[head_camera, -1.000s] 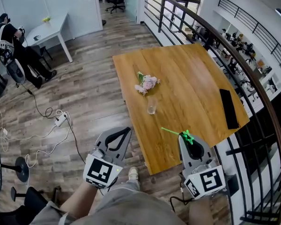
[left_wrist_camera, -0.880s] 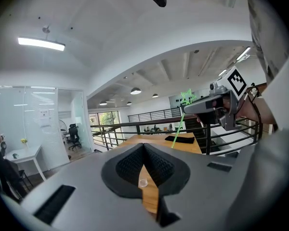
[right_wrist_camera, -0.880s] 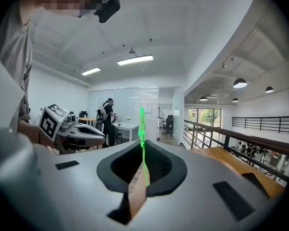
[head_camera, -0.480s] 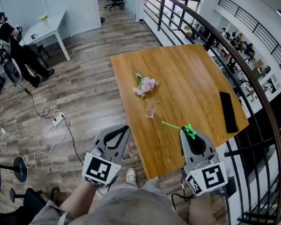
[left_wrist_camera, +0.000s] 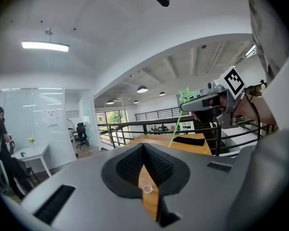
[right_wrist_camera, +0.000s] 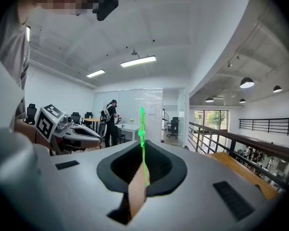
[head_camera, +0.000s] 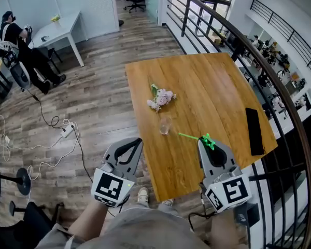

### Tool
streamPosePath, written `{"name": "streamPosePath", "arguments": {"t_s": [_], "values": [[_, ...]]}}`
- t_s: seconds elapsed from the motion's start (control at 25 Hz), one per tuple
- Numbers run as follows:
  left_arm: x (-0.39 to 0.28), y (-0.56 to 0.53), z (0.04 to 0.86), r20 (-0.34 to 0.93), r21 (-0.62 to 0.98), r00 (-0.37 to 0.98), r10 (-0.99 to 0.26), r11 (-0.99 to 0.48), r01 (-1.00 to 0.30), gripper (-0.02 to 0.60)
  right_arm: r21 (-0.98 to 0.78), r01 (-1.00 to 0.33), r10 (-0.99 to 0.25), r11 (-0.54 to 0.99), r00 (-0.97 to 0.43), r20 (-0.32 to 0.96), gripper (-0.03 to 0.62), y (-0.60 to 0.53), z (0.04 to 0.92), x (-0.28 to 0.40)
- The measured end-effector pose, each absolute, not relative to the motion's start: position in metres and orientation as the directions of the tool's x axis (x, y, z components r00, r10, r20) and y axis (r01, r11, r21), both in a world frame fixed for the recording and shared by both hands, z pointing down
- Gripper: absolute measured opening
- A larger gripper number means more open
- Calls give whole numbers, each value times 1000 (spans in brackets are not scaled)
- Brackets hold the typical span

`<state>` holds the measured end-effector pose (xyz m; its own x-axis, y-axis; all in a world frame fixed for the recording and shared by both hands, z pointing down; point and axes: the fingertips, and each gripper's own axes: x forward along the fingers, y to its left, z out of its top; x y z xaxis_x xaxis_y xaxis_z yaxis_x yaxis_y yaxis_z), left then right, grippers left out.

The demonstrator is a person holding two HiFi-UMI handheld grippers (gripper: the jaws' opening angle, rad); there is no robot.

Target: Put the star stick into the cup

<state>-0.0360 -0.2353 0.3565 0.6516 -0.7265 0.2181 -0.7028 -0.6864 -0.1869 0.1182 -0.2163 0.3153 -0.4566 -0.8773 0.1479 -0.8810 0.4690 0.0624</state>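
As the right gripper [head_camera: 206,141] comes fwd over the near edge of the smooth wooden table [head_camera: 212,87], the thin green plastic star stick [head_camera: 193,137], pinched at its star end in closed jaws, has its free tip closer to the small clear round cup [head_camera: 165,126] near the left edge, but it is not in yet. The left gripper [head_camera: 138,140], jaws together & empty, hangs beside that edge. The stick looks light and bendy, and the cup prob. tips easily.

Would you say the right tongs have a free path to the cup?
Probably yes: the right tongs, shut on the star stick, have only bare table between them and the cup; the flowers lie beyond it.
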Motion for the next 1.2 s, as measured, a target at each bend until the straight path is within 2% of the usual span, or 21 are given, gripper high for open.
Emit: {"name": "streamPosePath", "arguments": {"t_s": [0.4,0.64,1.2], "values": [[-26,-287,352,191,-205,621,-760,-649,-732,15,31,-848,-842,529,-520,139,40,-277,318,116],[-23,-312,384,245,-181,598,-763,-642,-745,15,-9,-853,-841,521,-516,164,40,-312,359,113],[-28,-351,476,404,-94,572,-714,-654,-751,15,-106,-852,-762,513,-509,400,40,-362,493,94]]}}
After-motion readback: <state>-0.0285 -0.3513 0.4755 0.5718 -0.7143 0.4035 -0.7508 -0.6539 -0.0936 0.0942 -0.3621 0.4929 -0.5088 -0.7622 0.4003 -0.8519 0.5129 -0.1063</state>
